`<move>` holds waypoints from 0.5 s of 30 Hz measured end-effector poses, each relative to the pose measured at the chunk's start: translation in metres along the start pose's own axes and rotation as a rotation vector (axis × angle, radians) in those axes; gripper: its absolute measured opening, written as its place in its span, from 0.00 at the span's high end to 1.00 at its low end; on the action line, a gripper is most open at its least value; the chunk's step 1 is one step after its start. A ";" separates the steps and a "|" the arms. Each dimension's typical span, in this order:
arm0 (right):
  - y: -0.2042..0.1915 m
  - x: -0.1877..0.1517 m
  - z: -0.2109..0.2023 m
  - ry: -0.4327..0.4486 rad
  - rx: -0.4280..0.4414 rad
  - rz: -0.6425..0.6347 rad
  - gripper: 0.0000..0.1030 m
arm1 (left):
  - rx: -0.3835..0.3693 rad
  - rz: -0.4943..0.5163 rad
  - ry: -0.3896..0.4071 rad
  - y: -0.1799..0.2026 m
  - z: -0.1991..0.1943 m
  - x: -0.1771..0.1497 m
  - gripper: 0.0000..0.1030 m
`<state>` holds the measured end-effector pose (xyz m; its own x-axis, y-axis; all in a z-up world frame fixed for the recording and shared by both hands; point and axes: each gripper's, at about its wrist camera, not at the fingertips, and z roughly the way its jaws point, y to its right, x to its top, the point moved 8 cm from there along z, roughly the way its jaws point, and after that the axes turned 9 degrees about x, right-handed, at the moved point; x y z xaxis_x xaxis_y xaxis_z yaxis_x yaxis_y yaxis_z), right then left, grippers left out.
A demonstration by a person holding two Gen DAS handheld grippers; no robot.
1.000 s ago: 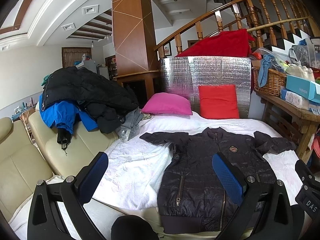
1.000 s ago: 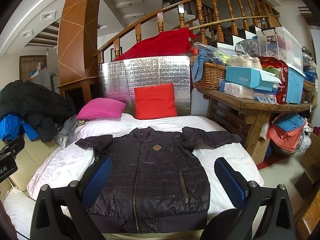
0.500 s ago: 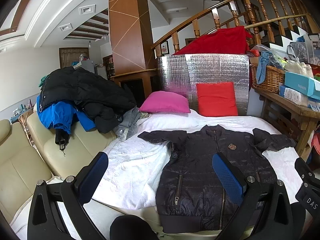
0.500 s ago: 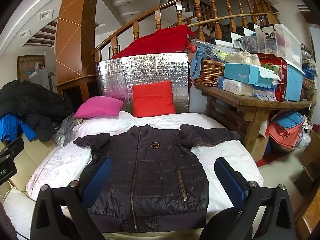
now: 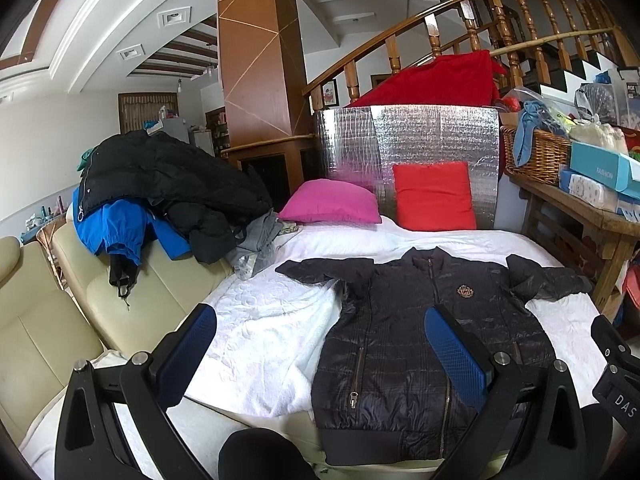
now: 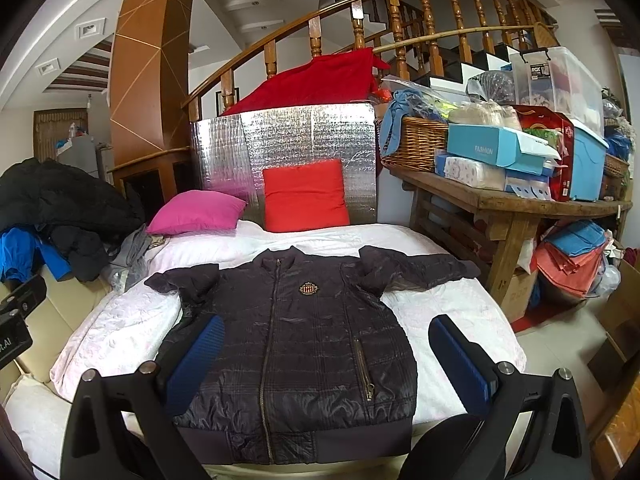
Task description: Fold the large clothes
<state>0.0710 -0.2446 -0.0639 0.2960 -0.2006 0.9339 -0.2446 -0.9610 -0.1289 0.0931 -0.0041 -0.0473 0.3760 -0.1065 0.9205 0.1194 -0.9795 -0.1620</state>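
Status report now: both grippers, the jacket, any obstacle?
Left gripper open, empty. Right gripper open, empty. Dark jacket flat on bed, zipped, unfolded. Nothing on it.

Dark jacket (image 6: 304,344) flat on white bed (image 6: 440,304), tongs (image 6: 326,350) apart, seemingly above.

Even soft indoor light, sharp focus; heavy fisheye bending, dark corners; source perhaps overhead.

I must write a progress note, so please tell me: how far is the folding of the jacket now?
Done: the jacket lies flat, zipped, front up on the white bed, both sleeves spread out. In hand: nothing; the left tool and right tool are both open above its lower half. Left: no fold shows yet, so the sleeves and body remain to be folded.
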 end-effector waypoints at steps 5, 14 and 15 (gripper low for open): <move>0.002 -0.003 0.004 -0.009 -0.008 0.000 0.00 | -0.010 0.011 -0.023 0.006 0.008 -0.006 0.00; 0.021 -0.011 0.030 -0.065 -0.053 0.025 0.00 | -0.023 0.045 -0.072 0.029 0.037 -0.017 0.00; 0.024 -0.011 0.033 -0.070 -0.060 0.028 0.00 | -0.024 0.049 -0.079 0.032 0.041 -0.018 0.00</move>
<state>0.0926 -0.2722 -0.0884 0.3517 -0.2423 0.9042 -0.3078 -0.9421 -0.1327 0.1284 -0.0269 -0.0835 0.4519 -0.1413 0.8808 0.0774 -0.9774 -0.1965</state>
